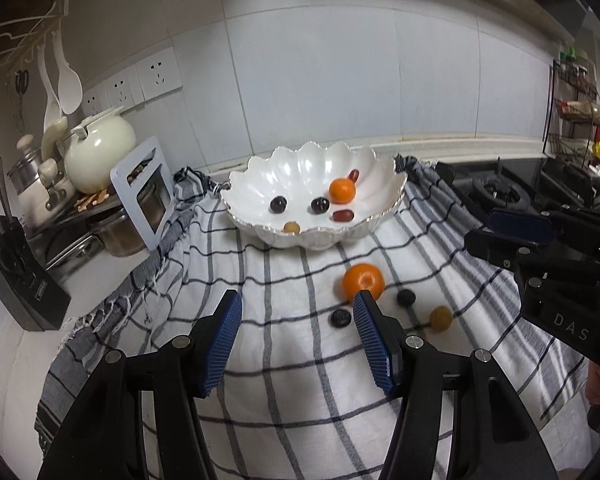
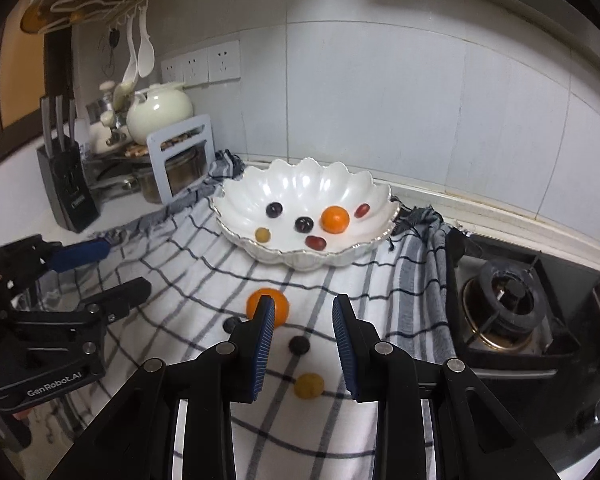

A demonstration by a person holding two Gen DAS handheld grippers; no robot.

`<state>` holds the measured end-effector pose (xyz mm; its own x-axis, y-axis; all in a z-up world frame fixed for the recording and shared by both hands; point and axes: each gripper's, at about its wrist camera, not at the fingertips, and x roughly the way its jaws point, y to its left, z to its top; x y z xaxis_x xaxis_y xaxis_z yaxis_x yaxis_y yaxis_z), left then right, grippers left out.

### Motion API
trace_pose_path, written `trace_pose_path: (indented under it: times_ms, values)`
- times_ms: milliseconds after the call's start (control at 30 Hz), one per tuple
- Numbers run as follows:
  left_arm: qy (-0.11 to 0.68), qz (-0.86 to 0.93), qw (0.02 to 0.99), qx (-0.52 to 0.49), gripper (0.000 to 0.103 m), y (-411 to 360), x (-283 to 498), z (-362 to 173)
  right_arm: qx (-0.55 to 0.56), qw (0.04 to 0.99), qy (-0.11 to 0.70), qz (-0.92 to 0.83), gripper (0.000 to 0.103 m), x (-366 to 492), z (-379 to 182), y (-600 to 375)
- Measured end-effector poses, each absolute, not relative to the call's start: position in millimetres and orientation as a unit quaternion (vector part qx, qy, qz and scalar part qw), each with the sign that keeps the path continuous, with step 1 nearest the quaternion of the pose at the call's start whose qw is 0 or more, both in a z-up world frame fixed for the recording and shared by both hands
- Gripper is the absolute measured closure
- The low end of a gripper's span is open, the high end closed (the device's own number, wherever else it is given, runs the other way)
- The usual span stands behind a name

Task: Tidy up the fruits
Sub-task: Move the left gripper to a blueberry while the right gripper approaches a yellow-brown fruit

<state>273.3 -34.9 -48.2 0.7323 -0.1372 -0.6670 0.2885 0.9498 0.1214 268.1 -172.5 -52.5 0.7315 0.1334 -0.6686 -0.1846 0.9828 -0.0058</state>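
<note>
Roughly halfway, by the look of it: your scalloped white bowl (image 2: 342, 184) at the back of the checked cloth (image 2: 204, 280) already holds six pieces, namely a small orange (image 2: 335, 219), two dark round fruits (image 2: 274, 209) (image 2: 304, 224), two reddish oblong ones (image 2: 315, 242) (image 2: 362, 210) and a yellowish one (image 2: 262, 234) near the front rim. Four pieces remain out on the cloth in front of the bowl: a larger orange (image 1: 363, 281), two dark fruits (image 1: 406, 298) (image 1: 340, 317) and a yellow-brown one (image 1: 441, 319), all close together but apart from one another. You hold the left gripper (image 1: 296, 340) low over bare cloth with its blue pads spread wide and nothing between them; the loose orange sits just beyond its right-hand finger. Your right gripper (image 2: 304, 340) is likewise spread and empty, hovering over the loose group, with one dark fruit and the yellow-brown one (image 2: 309, 385) showing in the gap between its fingers and the orange partly hidden behind its left-hand finger. Judging from these views, the remaining work is to lift those four pieces into the bowl, and the right gripper looks best placed to start, though neither has committed to a fruit yet
</note>
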Motion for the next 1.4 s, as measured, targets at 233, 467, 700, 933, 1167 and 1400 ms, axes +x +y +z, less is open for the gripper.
trace_pose_path:
  times_ms: [233,467,700,933,1167,1400]
  values:
    - [0.348,-0.124,0.922,0.118,0.046,-31.9,261.7,-63.2,-0.043,0.927,0.365,0.077,0.065,254.1,-71.1,-168.8]
    - [0.363,-0.133,0.917,0.103,0.046,-31.1,258.6,-80.6,-0.039,0.916,0.391,0.077,0.065,245.9,-92.3,-168.4]
    - [0.381,-0.141,0.908,0.098,0.046,-35.1,268.2,-103.0,-0.028,0.907,0.414,0.072,0.065,250.3,-115.1,-172.4]
    - [0.397,-0.147,0.901,0.097,0.046,-41.0,282.6,-121.2,-0.030,0.902,0.426,0.069,0.065,259.2,-131.6,-172.7]
    - [0.400,-0.148,0.899,0.099,0.046,-47.9,299.5,-130.2,-0.019,0.895,0.441,0.071,0.065,268.8,-145.0,-175.9]
    - [0.409,-0.150,0.895,0.095,0.050,-55.8,315.7,-140.5,-0.015,0.892,0.447,0.073,0.065,279.3,-151.8,-179.0]
